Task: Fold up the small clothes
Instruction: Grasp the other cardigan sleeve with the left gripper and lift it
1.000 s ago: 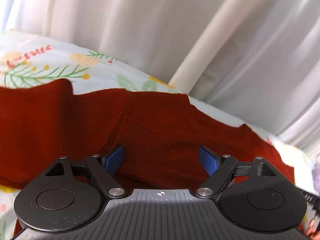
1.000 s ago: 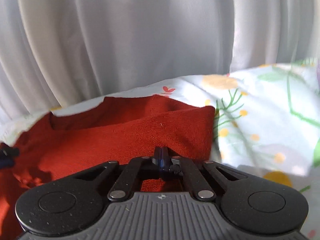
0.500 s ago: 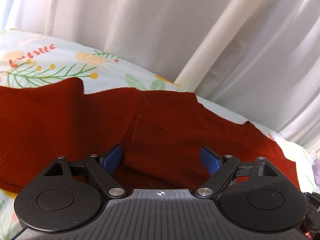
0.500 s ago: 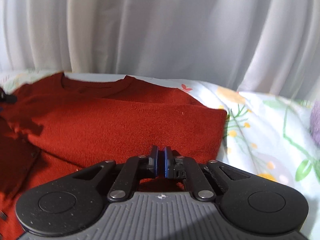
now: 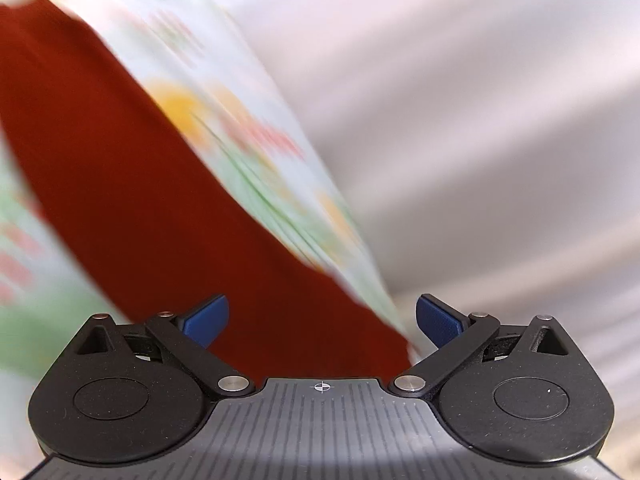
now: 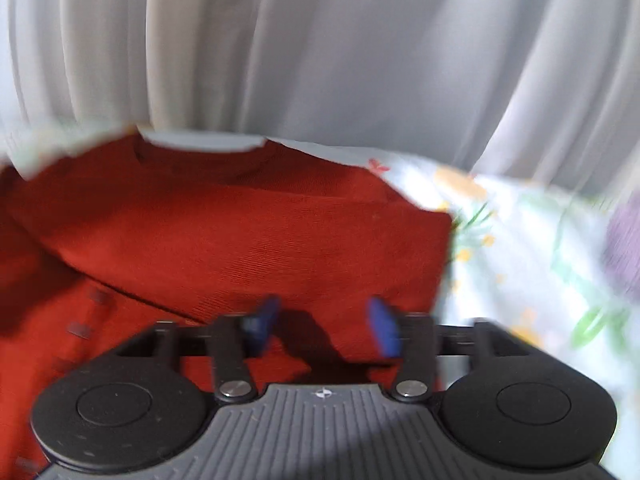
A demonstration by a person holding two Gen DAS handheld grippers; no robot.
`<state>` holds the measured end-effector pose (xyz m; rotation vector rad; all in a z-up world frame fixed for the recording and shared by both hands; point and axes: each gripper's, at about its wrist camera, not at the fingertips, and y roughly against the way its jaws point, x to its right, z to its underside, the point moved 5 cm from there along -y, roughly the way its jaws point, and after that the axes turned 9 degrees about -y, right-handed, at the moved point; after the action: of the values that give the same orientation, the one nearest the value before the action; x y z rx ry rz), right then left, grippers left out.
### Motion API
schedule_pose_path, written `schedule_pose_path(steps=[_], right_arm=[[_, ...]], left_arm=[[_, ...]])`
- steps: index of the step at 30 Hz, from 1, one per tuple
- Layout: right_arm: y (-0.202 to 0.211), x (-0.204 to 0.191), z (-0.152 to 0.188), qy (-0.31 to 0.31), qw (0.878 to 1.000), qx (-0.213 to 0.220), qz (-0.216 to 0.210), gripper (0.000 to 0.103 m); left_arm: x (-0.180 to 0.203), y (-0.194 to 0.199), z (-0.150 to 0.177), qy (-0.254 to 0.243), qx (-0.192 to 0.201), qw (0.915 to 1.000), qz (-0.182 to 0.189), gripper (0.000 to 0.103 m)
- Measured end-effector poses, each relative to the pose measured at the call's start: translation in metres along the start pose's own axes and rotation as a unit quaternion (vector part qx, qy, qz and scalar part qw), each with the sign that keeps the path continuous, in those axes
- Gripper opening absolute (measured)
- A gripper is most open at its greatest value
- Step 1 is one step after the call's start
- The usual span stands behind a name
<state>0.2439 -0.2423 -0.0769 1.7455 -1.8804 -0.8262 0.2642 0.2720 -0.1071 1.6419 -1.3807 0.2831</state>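
Your right gripper (image 6: 322, 330) is letting go: its jaws are opening and its blue pads (image 6: 262, 326) stand apart just above the red sweater (image 6: 240, 240), with nothing pinched between them. Your left gripper (image 5: 322, 322) is opening too, almost as wide as it goes, and it grasps nothing; the cloth seen between its pads lies below them, not in their grip.

The sweater lies on the flowered bedsheet (image 6: 520, 240) in front of the pale curtain (image 6: 320, 40). In the right wrist view the neckline sits at the far side, near the curtain, and a folded panel lies across the body with a straight edge on the right.

The step in hand looks like the release after a fold, so lift both tools clear before you travel sideways, or a pad may drag the knit and undo the crease. Check that the folded edge runs straight and the layers lie flat before the next grasp. When you take hold again, pinch only the layers you mean to move, close to an edge or a corner. The left wrist view is badly smeared, so slow that hand until you can see the cloth clearly.

No brand, label or writing can be read anywhere
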Motion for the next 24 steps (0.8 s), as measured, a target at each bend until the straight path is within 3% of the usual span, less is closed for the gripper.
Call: schedule_pose_path(steps=[3,5,9,13,18,20,21,24], right_arm=[[0.024,0.003,0.008,-0.095,0.991,-0.011,-0.099,0.07],[0.032,0.003,0.015,-0.133,0.982,-0.019,-0.132,0.069],[0.032,0.003,0.021,-0.193,0.965,-0.047,-0.172,0.046],[0.03,-0.004,0.018,-0.201,0.961,-0.046,-0.186,0.041],[0.027,-0.011,0.019,-0.214,0.954,-0.055,-0.203,0.041],[0.027,-0.012,0.018,-0.215,0.952,-0.058,-0.208,0.04],[0.028,-0.013,0.017,-0.214,0.952,-0.058,-0.21,0.039],[0.031,-0.016,0.017,-0.208,0.953,-0.05,-0.213,0.038]], left_arm=[[-0.052,0.025,-0.028,0.059,0.043,0.9954,-0.062,0.102],[-0.082,0.04,-0.042,0.099,0.076,0.9884,-0.086,0.102],[-0.124,0.06,-0.061,0.148,0.124,0.9726,-0.13,0.096],[-0.152,0.058,-0.074,0.196,0.118,0.9652,-0.127,0.071],[-0.171,0.059,-0.079,0.212,0.121,0.962,-0.122,0.043],[-0.179,0.057,-0.079,0.217,0.112,0.9606,-0.134,0.013],[-0.183,0.055,-0.079,0.217,0.108,0.9603,-0.138,0.008],[-0.188,0.057,-0.078,0.225,0.109,0.96,-0.127,0.009]])
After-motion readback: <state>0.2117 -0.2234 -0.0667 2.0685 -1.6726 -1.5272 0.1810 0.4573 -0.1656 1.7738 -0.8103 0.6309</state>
